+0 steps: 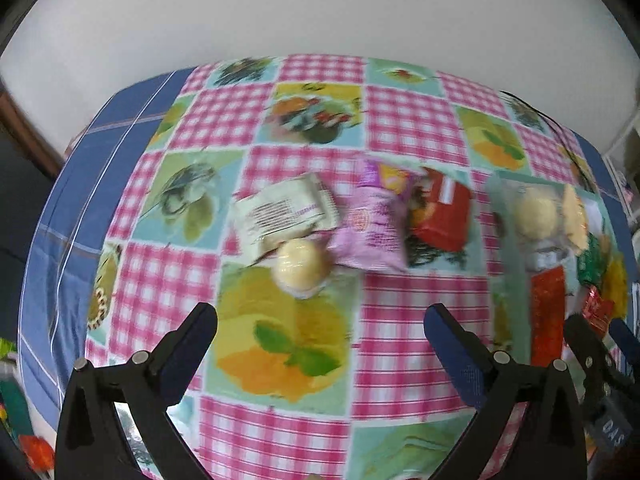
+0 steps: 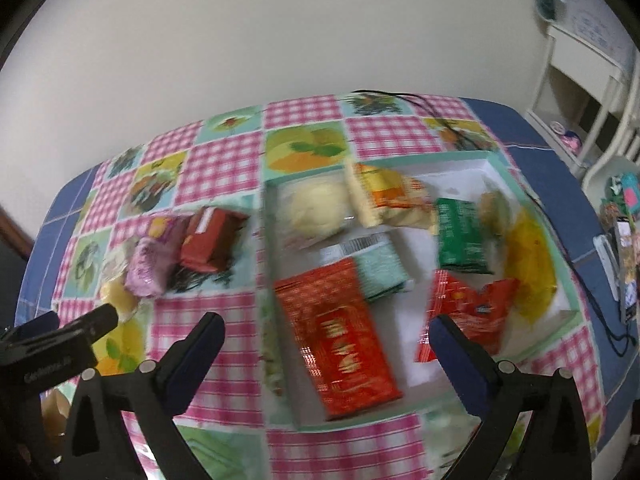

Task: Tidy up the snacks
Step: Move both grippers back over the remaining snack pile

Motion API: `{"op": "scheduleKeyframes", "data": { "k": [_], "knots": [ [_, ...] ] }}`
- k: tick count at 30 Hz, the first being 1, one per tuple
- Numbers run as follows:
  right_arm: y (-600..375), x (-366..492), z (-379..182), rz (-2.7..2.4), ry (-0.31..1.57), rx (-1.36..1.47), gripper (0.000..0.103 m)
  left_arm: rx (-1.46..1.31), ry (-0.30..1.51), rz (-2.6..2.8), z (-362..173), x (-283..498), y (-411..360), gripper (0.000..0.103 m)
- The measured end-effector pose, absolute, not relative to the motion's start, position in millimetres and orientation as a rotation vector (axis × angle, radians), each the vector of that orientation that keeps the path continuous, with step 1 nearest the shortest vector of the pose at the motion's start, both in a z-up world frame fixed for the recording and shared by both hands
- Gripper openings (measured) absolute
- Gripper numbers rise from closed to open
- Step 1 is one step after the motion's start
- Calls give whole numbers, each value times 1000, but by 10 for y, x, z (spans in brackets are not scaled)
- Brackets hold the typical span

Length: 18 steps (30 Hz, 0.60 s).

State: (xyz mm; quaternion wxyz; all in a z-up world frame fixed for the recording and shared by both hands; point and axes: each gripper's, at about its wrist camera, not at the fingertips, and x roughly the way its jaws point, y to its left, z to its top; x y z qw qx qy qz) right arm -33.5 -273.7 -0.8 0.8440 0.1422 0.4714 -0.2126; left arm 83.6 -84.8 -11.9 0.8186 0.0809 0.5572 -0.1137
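Loose snacks lie on the patterned tablecloth: a white packet [image 1: 282, 210], a round pale bun [image 1: 302, 266], a pink packet [image 1: 372, 228] and a red box [image 1: 444, 216]. My left gripper [image 1: 320, 322] hangs open just short of the bun, nothing between its fingers. A shallow white tray [image 2: 460, 168] holds a big red packet [image 2: 340, 336], a mint packet [image 2: 382, 276], a green packet [image 2: 460, 236], a red wrapper [image 2: 472, 308], a yellow packet [image 2: 528, 264], an orange packet [image 2: 384, 196] and a pale bun [image 2: 316, 208]. My right gripper [image 2: 326, 328] is open above the tray's near side.
The table [image 1: 80, 184] has a blue cloth border beyond the checked cover, against a white wall. A black cable [image 2: 452, 120] runs over the far right corner. White shelving [image 2: 580, 80] stands to the right. The left gripper shows at the left edge of the right wrist view.
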Motion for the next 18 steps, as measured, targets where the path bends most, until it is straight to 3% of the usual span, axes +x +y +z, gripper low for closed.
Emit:
{"op": "scheduleKeyframes", "data": {
  "k": [18],
  "knots": [
    [-1843, 141, -156, -265, 1025, 291, 103, -4, 1219, -91, -245, 1204, 108, 103]
  ]
}}
